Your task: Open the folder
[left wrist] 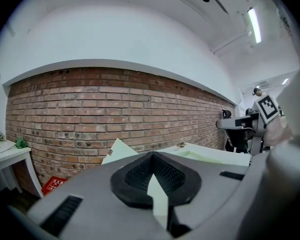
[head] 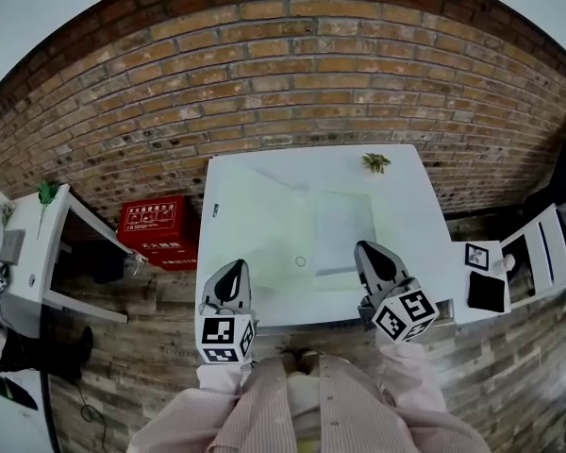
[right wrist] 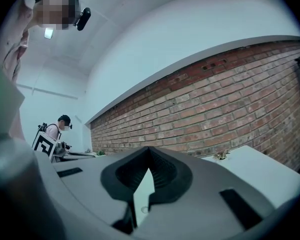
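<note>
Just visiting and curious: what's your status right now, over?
Left tool shut, empty; right tool shut, empty. Folder flat on white table, not gripped. Nothing in the way; sprig at far edge.

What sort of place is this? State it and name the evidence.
Probably an indoor lab or studio room: a bare brick wall, a white table on a plank floor, and another person working at a further desk.

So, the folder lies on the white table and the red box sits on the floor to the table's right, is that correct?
Not quite: the red box sits on the floor to the table's left, as the head view shows; the folder does lie on the table.
</note>
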A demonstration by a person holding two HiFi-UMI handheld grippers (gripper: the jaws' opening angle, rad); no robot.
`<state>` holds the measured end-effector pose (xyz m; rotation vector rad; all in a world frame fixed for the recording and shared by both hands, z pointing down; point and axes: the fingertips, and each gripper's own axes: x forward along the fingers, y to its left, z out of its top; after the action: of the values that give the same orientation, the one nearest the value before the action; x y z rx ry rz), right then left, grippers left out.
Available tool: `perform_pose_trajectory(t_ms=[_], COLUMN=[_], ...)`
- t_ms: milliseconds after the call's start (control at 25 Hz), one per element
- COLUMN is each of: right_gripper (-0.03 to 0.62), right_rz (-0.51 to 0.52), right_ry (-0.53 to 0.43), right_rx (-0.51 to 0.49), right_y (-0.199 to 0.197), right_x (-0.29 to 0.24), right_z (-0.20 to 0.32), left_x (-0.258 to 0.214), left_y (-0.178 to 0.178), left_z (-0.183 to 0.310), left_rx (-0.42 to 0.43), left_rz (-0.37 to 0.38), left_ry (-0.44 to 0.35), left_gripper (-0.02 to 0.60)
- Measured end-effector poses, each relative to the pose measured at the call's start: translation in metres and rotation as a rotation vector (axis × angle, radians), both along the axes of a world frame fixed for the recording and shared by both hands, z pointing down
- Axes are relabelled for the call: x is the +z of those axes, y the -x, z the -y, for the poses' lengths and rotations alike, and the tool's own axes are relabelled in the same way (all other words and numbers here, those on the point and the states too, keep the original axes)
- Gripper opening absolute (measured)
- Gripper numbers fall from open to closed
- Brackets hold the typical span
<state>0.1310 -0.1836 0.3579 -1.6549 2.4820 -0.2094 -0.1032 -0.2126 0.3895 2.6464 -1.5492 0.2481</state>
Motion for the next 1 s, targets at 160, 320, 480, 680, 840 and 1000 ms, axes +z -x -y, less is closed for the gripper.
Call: perform_pose_trajectory(t_ms=[160,320,480,680,840,1000], right_gripper=[0.004,0.004,0.004,0.003,0.003,0.003], right_rz=[0.017,0.003,0.012,0.022,0.027,0.041], right_ry=[-0.029,-0.047,-0.053,-0.058,-0.057,-0.045], right_rx=[0.039,0.051,0.064,0.08,0.081,0.093], right_y=[-0.011,-0.016,-0.024,-0.032,-0.035,-0.037], right_x=[-0.01,-0.015,-0.02,-0.023,-0.019,-0.017], right_z=[-0.002,-0.003,-0.003,-0.003,-0.002,-0.001], left_x=[-0.011,-0.022,-0.033,-0.04,-0.039,-0.037], left_y=[-0.008,-0.012,-0.013,-0.007,-0.003,-0.004], left_z=[0.003,0.006,0.011,0.013,0.015,0.017], left_rx=[0.023,0.034,0.027,0.009,-0.004,-0.008], left_rz=[-0.008,-0.015,-0.031,-0.036,-0.03,-0.027], left_ry=[-0.03,-0.058,-0.08,-0.092,-0.093,-0.087], left_gripper=[-0.006,-0.006,-0.006,-0.006,-0.006,-0.006])
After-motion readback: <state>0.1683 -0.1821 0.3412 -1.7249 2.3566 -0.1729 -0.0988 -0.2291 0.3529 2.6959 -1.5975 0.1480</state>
